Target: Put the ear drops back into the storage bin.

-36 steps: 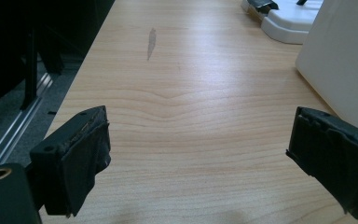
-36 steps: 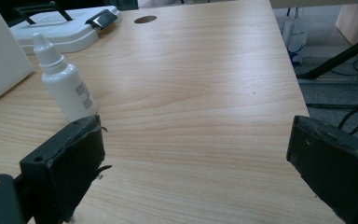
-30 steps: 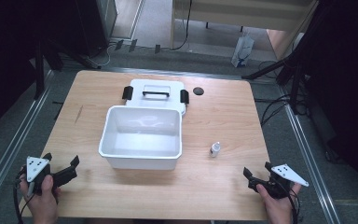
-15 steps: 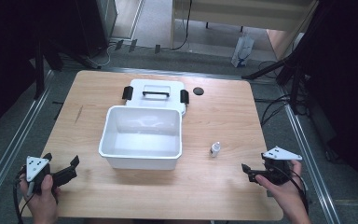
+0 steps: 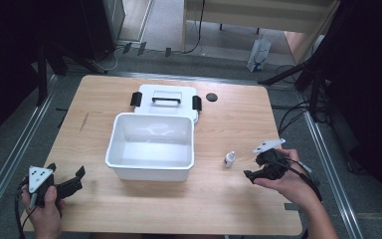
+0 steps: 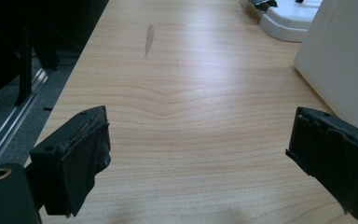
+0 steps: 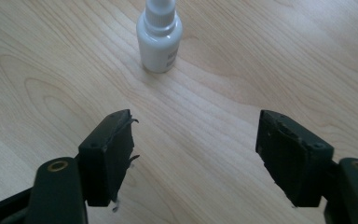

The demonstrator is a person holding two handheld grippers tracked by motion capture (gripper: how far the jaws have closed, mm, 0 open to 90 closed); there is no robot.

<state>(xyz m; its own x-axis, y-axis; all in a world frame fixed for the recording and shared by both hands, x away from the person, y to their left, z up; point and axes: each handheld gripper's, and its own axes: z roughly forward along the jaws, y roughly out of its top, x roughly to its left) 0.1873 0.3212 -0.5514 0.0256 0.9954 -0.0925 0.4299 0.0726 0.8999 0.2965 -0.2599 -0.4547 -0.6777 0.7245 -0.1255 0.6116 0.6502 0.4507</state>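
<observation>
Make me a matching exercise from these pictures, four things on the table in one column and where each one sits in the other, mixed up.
Things:
1. white bin
2. small white bottle
3. white lid
4. black disc

Places:
A. just right of the lid, near the table's far edge
B. upright on the wood, between the bin and the right gripper
C. middle of the table, open and empty
D. flat right behind the bin, with a black handle and black clips

Pairs: 1-C, 2-B, 3-D, 4-A
</observation>
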